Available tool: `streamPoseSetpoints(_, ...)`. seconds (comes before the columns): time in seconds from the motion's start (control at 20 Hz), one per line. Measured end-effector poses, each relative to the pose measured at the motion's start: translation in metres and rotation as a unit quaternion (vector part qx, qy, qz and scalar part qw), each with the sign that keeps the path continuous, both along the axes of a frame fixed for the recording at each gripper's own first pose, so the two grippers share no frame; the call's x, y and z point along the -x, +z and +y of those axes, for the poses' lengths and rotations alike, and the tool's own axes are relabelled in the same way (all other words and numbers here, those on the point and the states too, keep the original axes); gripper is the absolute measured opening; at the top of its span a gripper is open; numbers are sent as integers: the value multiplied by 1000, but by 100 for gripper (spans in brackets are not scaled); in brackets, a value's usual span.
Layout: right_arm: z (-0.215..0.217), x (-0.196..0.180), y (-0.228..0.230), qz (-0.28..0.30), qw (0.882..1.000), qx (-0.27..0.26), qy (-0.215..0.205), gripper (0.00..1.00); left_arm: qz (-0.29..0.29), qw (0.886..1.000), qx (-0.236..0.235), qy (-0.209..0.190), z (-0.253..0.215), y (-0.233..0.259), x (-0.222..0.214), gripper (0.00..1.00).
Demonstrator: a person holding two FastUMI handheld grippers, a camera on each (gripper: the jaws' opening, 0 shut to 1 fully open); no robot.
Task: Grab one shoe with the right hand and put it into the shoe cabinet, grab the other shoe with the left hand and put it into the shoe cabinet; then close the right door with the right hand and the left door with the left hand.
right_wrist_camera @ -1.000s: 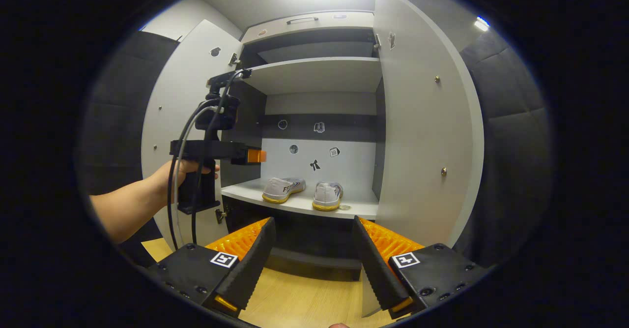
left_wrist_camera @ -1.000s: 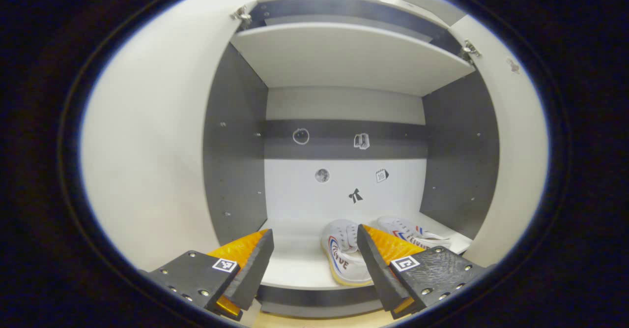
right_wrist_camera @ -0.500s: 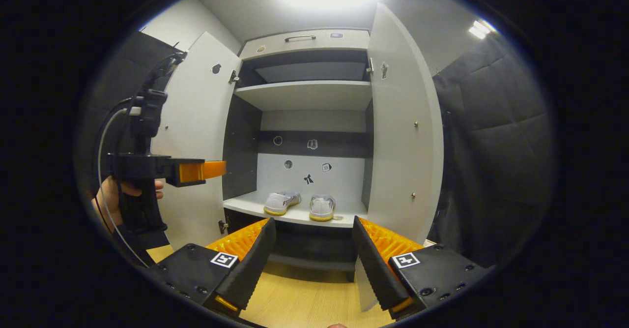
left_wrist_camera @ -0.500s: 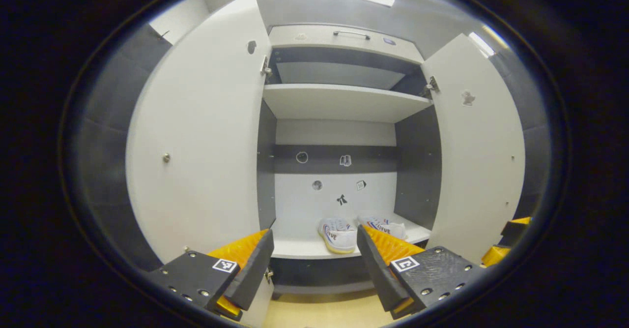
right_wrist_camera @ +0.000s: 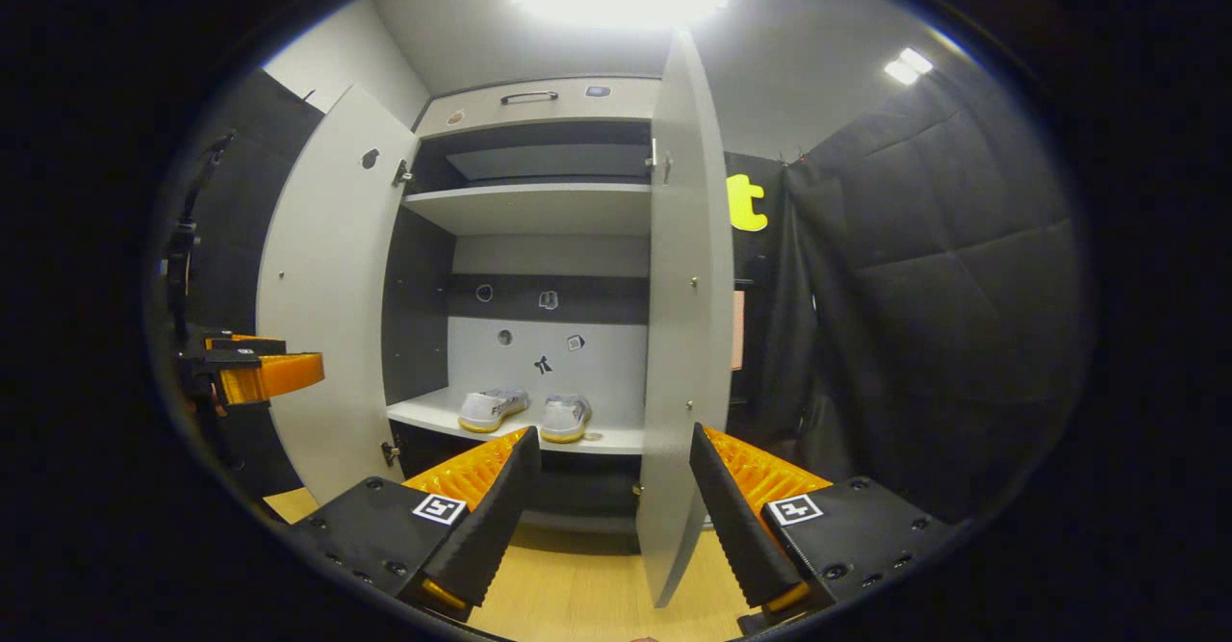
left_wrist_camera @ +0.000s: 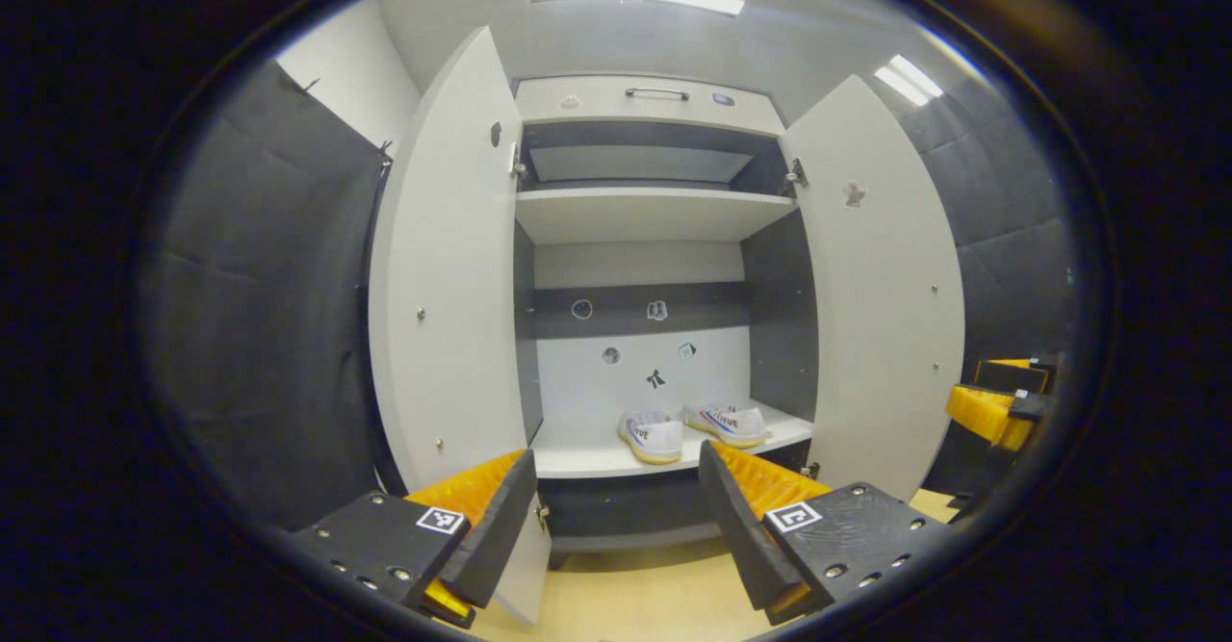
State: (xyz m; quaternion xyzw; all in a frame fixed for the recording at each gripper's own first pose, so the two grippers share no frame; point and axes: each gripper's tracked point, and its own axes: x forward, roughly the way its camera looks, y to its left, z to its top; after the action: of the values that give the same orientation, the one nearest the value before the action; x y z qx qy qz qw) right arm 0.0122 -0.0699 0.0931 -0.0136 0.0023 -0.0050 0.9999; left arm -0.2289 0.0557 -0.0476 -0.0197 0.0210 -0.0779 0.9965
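Note:
Two white shoes sit side by side on the lower shelf of the shoe cabinet; the right gripper view has them too. Both doors stand open: the left door and the right door. My left gripper is open and empty, well back from the cabinet. My right gripper is open and empty, its view facing the right door's edge. The left gripper shows at the left of the right gripper view, the right gripper at the right of the left gripper view.
An upper shelf and a top drawer with a handle sit above the shoes. Small stickers dot the cabinet's back wall. Wooden floor lies in front. Dark padded walls close in on both sides.
Both grippers have pulled back from the cabinet, so it looks smaller. The right gripper has shifted right, now facing the right door's edge. The shoes have stayed on the shelf.

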Motion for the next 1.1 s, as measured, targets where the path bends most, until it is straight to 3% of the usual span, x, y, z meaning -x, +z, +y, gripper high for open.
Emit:
streamPoseSetpoints(0.3, -79, 2, 23, -15, 995, 10, -96, 98, -1, 1000, 1, 11, 18, -4, 16, 97)
streamPoseSetpoints(0.6, -148, -18, 36, -17, 978, 2, -207, 96, 0, 1000, -2, 16, 30, -5, 20, 96)
streamPoseSetpoints(0.8, -155, -45, 25, 2, 975, -13, -222, 95, 0, 999, -7, 33, 45, -2, 20, 96)
streamPoseSetpoints(1.1, -140, -64, 5, 34, 977, 2, -210, 95, -9, 997, -17, 71, 82, 7, 25, 96)
